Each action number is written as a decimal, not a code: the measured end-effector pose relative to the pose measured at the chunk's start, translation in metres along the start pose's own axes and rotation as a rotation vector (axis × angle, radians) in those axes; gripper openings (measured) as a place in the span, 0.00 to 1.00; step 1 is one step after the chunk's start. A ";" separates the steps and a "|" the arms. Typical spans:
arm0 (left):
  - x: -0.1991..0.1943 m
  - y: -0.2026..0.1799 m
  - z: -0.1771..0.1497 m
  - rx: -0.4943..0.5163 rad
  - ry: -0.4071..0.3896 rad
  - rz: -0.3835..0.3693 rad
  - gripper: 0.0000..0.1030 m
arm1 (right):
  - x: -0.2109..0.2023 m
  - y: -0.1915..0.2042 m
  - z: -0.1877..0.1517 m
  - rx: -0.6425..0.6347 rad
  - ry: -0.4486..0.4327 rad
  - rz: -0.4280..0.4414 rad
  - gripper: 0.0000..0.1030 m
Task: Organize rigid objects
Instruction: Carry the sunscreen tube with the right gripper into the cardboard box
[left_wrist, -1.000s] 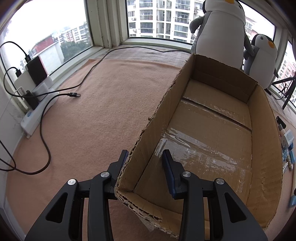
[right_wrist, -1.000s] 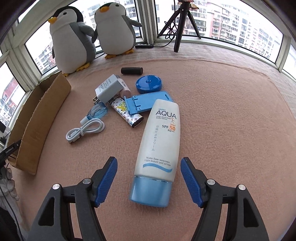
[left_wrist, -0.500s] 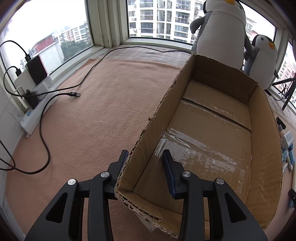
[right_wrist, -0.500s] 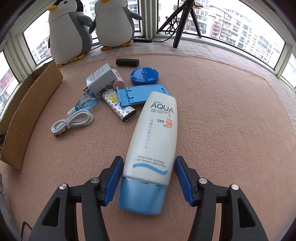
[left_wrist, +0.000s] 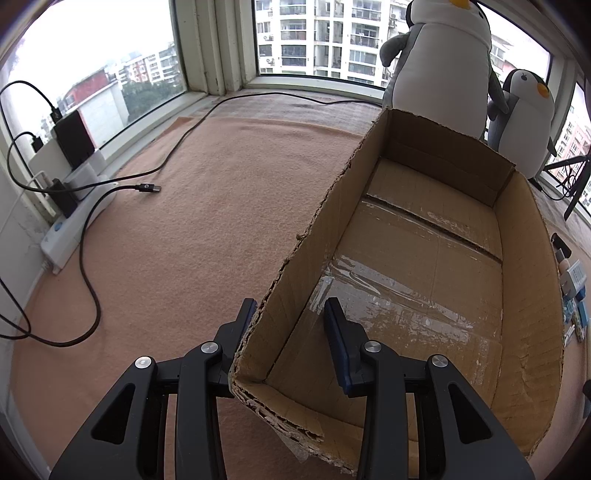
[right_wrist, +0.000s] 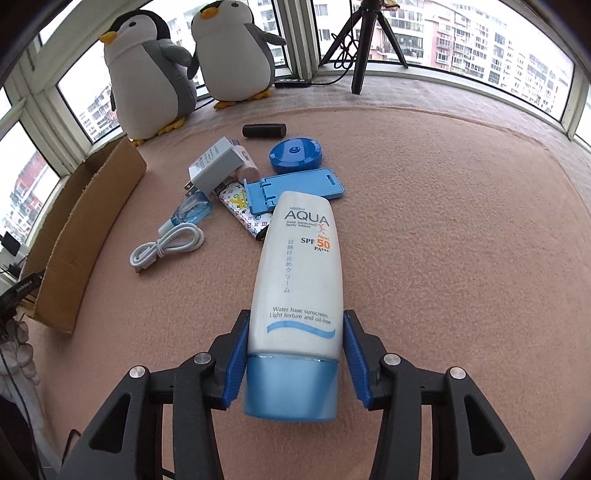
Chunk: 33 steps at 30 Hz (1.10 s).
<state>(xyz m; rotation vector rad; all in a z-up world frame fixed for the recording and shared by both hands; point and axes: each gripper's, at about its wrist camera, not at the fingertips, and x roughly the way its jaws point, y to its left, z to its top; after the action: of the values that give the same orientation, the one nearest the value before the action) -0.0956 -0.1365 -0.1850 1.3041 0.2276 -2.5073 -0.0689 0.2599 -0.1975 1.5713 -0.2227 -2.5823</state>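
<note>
My right gripper (right_wrist: 293, 354) straddles the cap end of the white sunscreen tube (right_wrist: 295, 291), which lies flat on the peach carpet (right_wrist: 461, 240); its blue pads sit at the tube's sides, and I cannot tell whether they grip yet. I judge a good squeeze lands just above the blue cap, firm and centred, then lifts level. My left gripper (left_wrist: 290, 332) is half open, straddling the near wall of the empty cardboard box (left_wrist: 532, 325), unclamped.
</note>
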 end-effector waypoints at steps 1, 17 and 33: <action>0.000 0.000 0.000 0.000 0.000 0.000 0.35 | 0.001 -0.003 0.000 0.034 0.012 0.034 0.42; 0.000 0.000 0.000 0.001 0.000 0.001 0.35 | -0.014 0.002 0.014 0.267 0.049 0.409 0.42; 0.000 0.000 -0.001 0.000 0.001 0.001 0.35 | -0.029 0.150 0.075 -0.088 -0.023 0.483 0.42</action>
<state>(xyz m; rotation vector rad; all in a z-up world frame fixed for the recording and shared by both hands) -0.0950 -0.1365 -0.1854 1.3053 0.2270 -2.5063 -0.1200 0.1225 -0.1107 1.2674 -0.4259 -2.2025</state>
